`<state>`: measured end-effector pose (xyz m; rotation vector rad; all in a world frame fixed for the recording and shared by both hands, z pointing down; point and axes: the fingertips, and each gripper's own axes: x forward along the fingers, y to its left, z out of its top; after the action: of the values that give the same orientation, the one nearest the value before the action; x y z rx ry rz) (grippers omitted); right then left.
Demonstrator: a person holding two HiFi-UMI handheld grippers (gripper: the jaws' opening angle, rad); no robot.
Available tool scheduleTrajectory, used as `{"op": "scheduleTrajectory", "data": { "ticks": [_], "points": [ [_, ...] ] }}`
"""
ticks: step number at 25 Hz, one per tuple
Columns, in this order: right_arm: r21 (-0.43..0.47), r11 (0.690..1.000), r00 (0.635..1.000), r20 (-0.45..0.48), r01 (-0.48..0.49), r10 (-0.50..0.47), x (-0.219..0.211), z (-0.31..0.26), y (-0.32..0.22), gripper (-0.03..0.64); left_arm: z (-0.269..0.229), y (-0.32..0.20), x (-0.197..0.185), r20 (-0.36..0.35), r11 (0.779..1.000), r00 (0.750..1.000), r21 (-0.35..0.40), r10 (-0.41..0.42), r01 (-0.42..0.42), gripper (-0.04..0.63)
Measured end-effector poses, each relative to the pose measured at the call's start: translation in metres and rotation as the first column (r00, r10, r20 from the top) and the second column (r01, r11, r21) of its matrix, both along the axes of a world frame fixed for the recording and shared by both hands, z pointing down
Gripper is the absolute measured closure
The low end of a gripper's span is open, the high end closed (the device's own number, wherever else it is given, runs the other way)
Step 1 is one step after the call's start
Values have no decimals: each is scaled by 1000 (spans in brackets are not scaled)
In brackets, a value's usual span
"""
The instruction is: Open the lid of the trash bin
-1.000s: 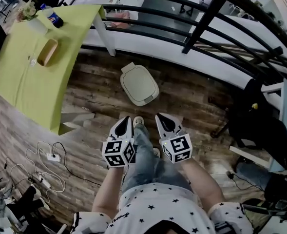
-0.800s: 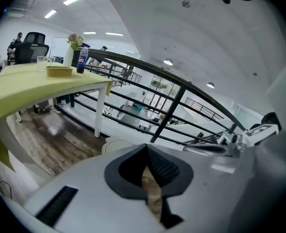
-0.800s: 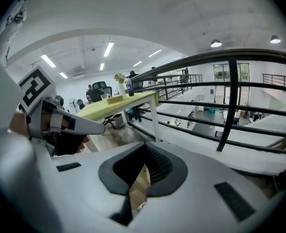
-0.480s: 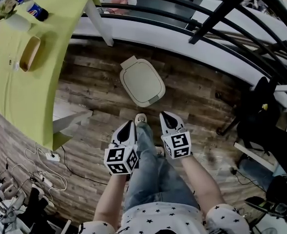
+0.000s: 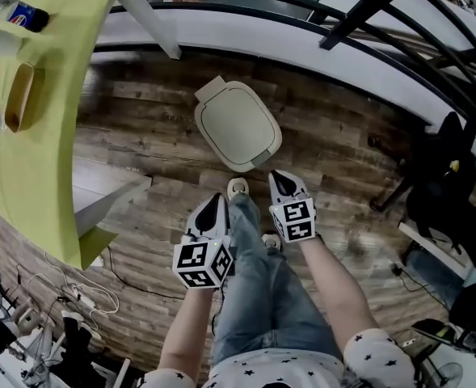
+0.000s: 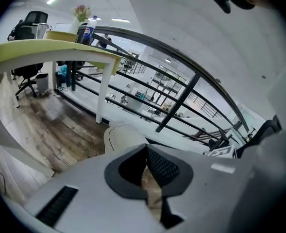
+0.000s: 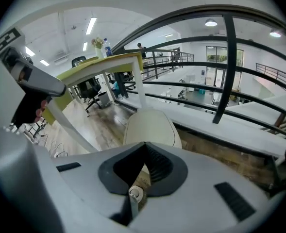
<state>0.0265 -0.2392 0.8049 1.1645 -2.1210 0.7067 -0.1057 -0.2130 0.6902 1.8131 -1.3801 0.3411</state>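
Left gripper (image 5: 213,197): I read its jaws pressed together, empty | right gripper (image 5: 276,175): same, tips closed on nothing | trash bin (image 5: 238,126): lid down, on the wooden floor (image 5: 141,140) near its railing (image 5: 367,8) edge, just ahead of both grippers, apart from them | green desk (image 5: 44,152) left of it

The person has stepped closer to the trash bin (image 5: 238,126). The right gripper (image 5: 284,182) now hangs just beside its rim.
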Motion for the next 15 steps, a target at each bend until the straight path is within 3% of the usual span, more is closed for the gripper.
{"op": "scheduleTrajectory", "data": {
  "ticks": [15],
  "points": [
    [-103, 994, 997, -72, 31, -38, -4, 90, -12, 624, 47, -6, -5, -35, 998, 999, -52, -40, 38, 583]
  ]
}}
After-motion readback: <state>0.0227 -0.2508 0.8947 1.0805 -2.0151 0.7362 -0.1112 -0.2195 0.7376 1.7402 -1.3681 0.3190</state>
